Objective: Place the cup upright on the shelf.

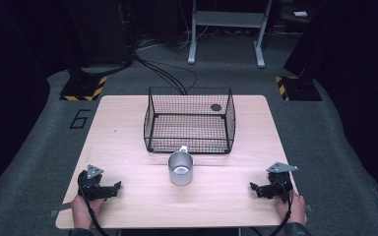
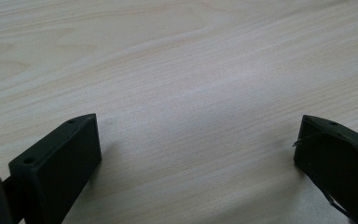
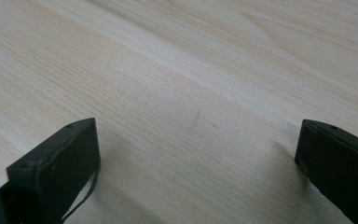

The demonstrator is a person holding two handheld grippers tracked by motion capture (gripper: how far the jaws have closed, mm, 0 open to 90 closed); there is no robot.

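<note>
While both grippers — left gripper [image 1: 109, 187] and right gripper [image 1: 257, 189] — rest agape on the table [image 1: 128, 123], the metal mug [image 1: 180, 168] stands midway between them — neither nearer.

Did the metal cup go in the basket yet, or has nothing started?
Nothing looks done yet. The metal cup stands upright on the table, just in front of the wire basket, not inside it. In hand: nothing; the left gripper and right gripper rest open near the table's front corners. If the cup belongs in the basket, picking it up is still left.
</note>
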